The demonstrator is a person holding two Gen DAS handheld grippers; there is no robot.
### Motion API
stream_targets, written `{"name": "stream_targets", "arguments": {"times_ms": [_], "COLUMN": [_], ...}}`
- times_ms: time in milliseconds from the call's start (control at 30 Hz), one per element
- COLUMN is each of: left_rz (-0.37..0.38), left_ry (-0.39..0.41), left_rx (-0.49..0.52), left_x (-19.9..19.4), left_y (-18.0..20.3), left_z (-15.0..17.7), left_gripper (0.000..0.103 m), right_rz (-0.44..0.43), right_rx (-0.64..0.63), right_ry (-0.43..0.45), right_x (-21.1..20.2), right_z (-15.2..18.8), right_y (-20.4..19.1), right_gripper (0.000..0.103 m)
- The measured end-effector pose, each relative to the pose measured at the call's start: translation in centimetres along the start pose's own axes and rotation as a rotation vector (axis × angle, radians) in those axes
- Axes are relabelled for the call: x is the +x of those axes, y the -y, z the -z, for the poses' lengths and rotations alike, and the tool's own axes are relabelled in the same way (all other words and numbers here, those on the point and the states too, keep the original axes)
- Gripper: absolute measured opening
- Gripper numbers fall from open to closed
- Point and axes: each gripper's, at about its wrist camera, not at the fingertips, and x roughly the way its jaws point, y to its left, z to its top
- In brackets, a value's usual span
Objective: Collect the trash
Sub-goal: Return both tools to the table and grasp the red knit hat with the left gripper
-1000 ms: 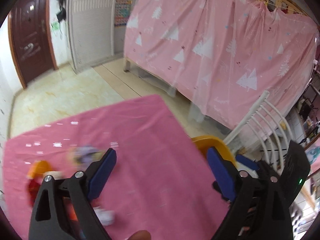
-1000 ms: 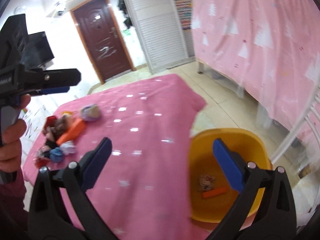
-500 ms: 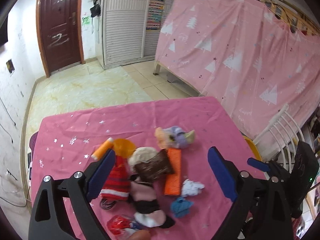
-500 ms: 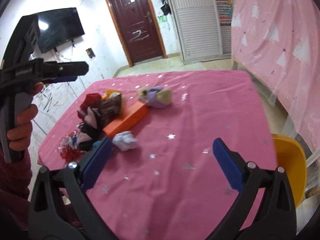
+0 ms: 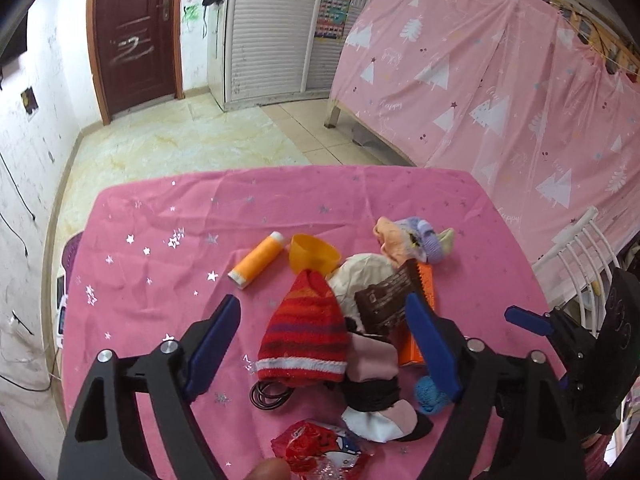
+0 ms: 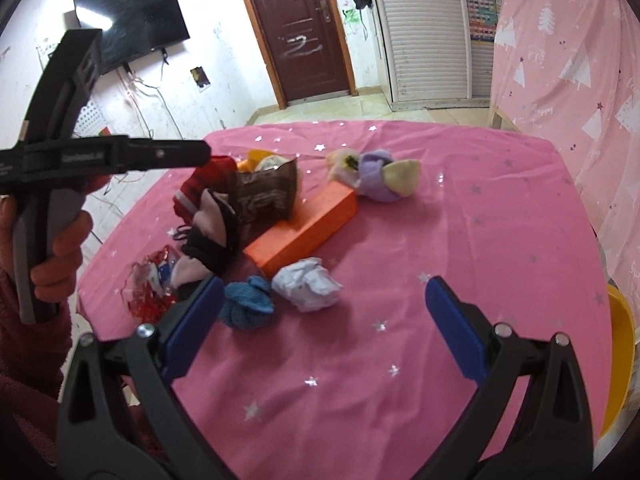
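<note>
One pink-clothed table point(image 6: 460, 216). One yellow bin point(image 6: 620, 352), right of the right gripper point(image 6: 320, 320), whose jaws are spread and empty. The left gripper point(image 5: 324, 344), jaws just narrowing yet apart, straddles one red striped sock point(image 5: 304, 332). Ahead of the right gripper: one orange box point(image 6: 308, 228), one crumpled white paper point(image 6: 308, 284), one blue wad point(image 6: 246, 302).

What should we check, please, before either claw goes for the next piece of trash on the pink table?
1. Left claw empty: ok. Its jaws have just been closing a little, with nothing clamped; it hangs above the red striped sock.
2. Right claw open and empty: ok.
3. White crumpled paper free to grab: ok, it lies apart from the orange box.
4. Brown wrapper free: not ok, it leans in the heap against clothing.
5. Yellow bin reachable: cannot tell, only its rim shows beyond the table edge.
6. Claws clear of each other: ok.
</note>
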Motion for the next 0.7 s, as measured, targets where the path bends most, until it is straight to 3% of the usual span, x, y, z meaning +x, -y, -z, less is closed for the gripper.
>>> {"name": "stream_targets", "arguments": {"times_ms": [500,600,633,700], "left_rz": [0.018,0.022,0.019,0.019], "left_ry": [-0.04,-0.045,-0.044,-0.045], "left_rx": [-0.062,-0.069,-0.072,-0.076], "left_x": [1.9,2.2,2.2,2.2], "left_y": [-1.7,-1.9,-1.9,-2.0], "left_z": [1.2,1.5,1.6,1.7], "left_gripper": [0.059,0.046,0.035,0.027], "right_rz": [0.002,0.014,0.02,0.031], "right_rx": [-0.012,-0.013,-0.014,-0.012], "right_ry": [0.002,0.001,0.003,0.011], "right_x": [0.9,1.2,1.3,1.4], "right_z": [-0.9,-1.0,-1.1,-1.3], "right_y": [-1.7,-1.8,-1.9,-1.9], "right_gripper": [0.097,0.097,0.097,0.091]}}
